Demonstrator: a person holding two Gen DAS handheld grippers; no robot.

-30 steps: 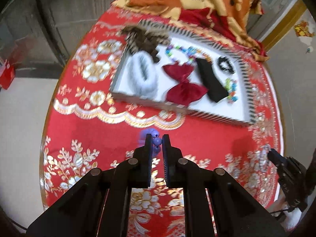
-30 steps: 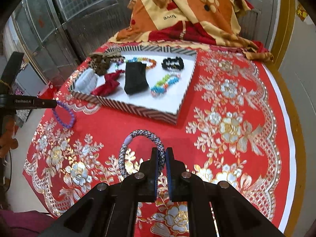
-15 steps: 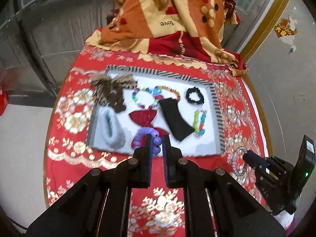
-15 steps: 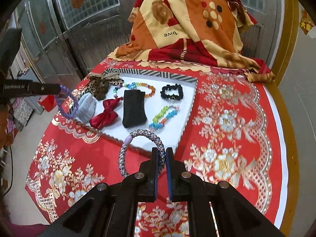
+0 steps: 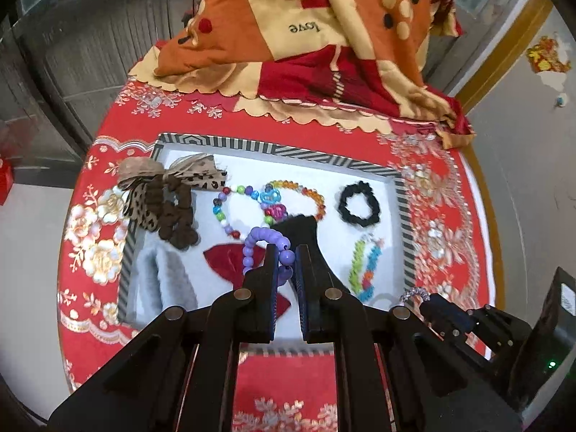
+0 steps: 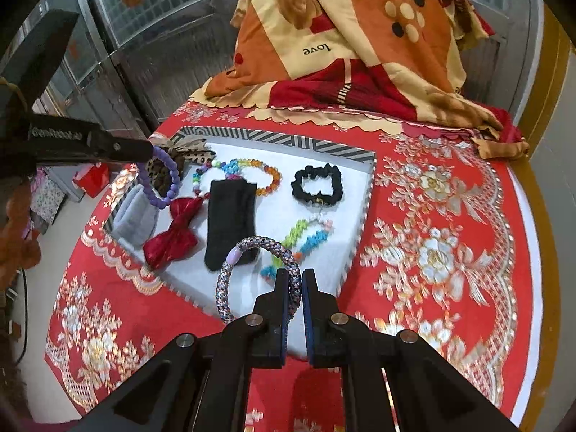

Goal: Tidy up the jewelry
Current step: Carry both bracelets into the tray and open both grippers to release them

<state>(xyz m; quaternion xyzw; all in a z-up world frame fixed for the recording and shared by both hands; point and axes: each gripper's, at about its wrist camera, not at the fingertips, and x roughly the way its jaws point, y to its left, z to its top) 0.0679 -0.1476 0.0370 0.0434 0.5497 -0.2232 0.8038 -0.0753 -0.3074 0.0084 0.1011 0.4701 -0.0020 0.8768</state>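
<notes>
left gripper (image 5: 287, 256) fingers pinch a purple bracelet (image 5: 261, 241) above the tray (image 5: 273, 149). right gripper (image 6: 295, 280) fingers clamp a braided bracelet (image 6: 240, 250), seemingly over the tray's near edge

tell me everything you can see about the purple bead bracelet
The purple bead bracelet is a ring of round, smooth lilac beads that look like plastic, seemingly strung on a cord. The left gripper has its jaws shut on a bead or two, so the loop hangs freely in the air, roughly upright. It hangs above the left part of the striped-rim tray, over the red bow and grey fuzzy piece, touching nothing but the jaws.
</notes>
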